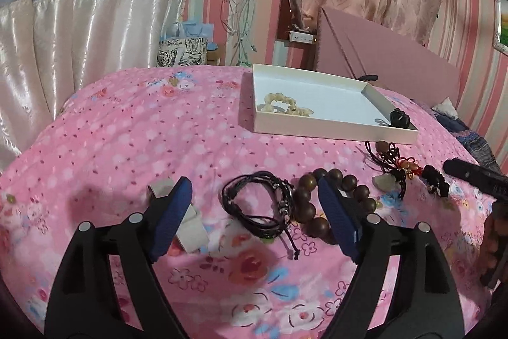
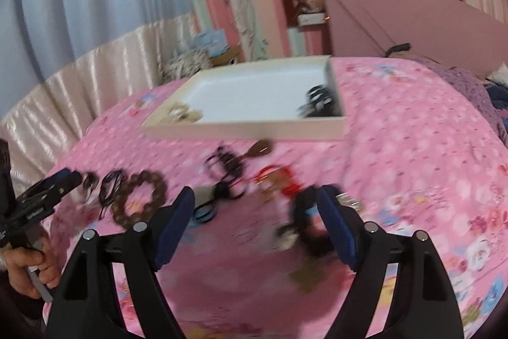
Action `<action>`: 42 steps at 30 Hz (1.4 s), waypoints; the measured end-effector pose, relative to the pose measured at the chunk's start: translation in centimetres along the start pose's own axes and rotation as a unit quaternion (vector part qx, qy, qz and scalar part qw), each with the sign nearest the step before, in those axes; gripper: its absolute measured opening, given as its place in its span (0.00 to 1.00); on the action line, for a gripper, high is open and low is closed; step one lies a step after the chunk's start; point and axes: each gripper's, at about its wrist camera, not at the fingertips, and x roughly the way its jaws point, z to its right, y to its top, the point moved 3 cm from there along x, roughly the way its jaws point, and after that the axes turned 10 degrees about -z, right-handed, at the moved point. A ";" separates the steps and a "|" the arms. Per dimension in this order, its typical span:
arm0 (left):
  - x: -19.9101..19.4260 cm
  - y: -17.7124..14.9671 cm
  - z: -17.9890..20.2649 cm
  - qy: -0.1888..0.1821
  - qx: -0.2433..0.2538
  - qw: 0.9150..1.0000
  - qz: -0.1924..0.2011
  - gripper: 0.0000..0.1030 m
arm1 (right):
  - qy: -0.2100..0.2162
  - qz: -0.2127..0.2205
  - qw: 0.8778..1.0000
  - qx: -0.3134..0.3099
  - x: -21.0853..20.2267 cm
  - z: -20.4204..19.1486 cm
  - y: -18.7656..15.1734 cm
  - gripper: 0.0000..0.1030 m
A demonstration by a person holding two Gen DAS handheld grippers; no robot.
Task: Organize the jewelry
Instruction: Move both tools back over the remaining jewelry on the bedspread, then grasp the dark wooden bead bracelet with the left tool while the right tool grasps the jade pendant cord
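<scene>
1. At the far left of the left wrist view, a small pale folded card (image 1: 190,227) lies on the pink floral bedspread (image 1: 127,132), partly behind your left gripper's (image 1: 254,199) left pad.
2. Your left gripper stands wide, its blue pads apart with nothing pressed between them. It hangs above the spread.
3. Between those pads lies the black cord bracelet (image 1: 257,205), coiled in loops, with a loose end trailing toward you.
4. Just to its right, touching it, is the brown wooden bead bracelet (image 1: 324,202); the gripper's right pad sits in front of part of its ring.
5. Farther right, a tangle of dark cord with red knots and a pale stone (image 1: 393,173) lies near the white tray's front wall, and a small black piece (image 1: 436,183) lies beside it.
6. The white tray (image 1: 333,129) rests on the spread beyond the jewelry. A cream bead bracelet (image 1: 285,104) lies inside near its left side and a small black item (image 1: 398,118) sits in its right front corner.
7. In the right wrist view, which is blurred, your right gripper (image 2: 255,212) is also wide and holds nothing; a dark blurred piece (image 2: 304,218) lies just inside its right pad.
8. Your left hand (image 2: 28,266) shows at that view's left edge.
</scene>
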 end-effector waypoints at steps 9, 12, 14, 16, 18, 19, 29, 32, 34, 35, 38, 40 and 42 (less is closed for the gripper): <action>-0.2 -0.1 0.0 0.014 0.001 1.000 0.003 0.96 | -0.004 -0.047 0.999 -0.028 4.7 -3.8 0.5 0.45; 0.0 -0.1 -0.3 0.010 -0.006 1.000 -0.003 0.97 | -0.014 -0.075 0.997 -0.029 6.6 -4.0 0.8 0.33; 0.3 -0.1 -0.5 0.006 -0.014 1.000 -0.009 0.97 | -0.021 -0.081 0.996 -0.020 7.0 -3.6 1.0 0.21; 0.6 -0.1 -0.9 0.000 -0.024 1.000 -0.015 0.97 | -0.012 -0.079 0.997 -0.007 7.0 -3.1 1.1 0.12; 0.6 -0.2 -1.3 -0.005 -0.032 0.999 -0.016 0.97 | -0.003 -0.075 0.997 -0.003 6.8 -2.9 0.9 0.10; 0.6 -0.2 -1.4 -0.007 -0.035 0.999 -0.016 0.97 | -0.002 -0.071 0.997 -0.005 6.5 -2.9 0.8 0.10; 0.8 -0.3 -0.9 -0.002 -0.019 1.000 -0.021 0.97 | -0.025 -0.060 0.998 -0.024 2.5 -0.8 -1.8 0.10; 1.3 -0.3 0.0 0.002 0.008 0.999 -0.038 0.97 | -0.037 -0.067 0.997 -0.020 2.4 0.2 -2.3 0.09; 1.7 -0.2 0.5 0.009 0.021 0.999 -0.046 0.97 | -0.038 -0.069 0.997 -0.023 2.5 0.1 -2.3 0.09; 2.0 -0.3 0.7 0.011 0.027 0.998 -0.054 0.97 | -0.040 -0.070 0.996 -0.026 2.6 0.0 -2.4 0.10; 2.7 -0.4 1.0 0.020 0.032 0.997 -0.071 0.96 | -0.042 -0.081 0.995 -0.029 3.1 0.1 -2.4 0.13; 2.9 -0.4 1.2 0.029 0.037 0.996 -0.076 0.96 | -0.036 -0.094 0.995 -0.023 3.5 0.3 -2.4 0.13; 2.9 -0.3 1.6 0.033 0.046 0.996 -0.073 0.96 | -0.029 -0.100 0.994 -0.017 3.8 0.5 -2.4 0.13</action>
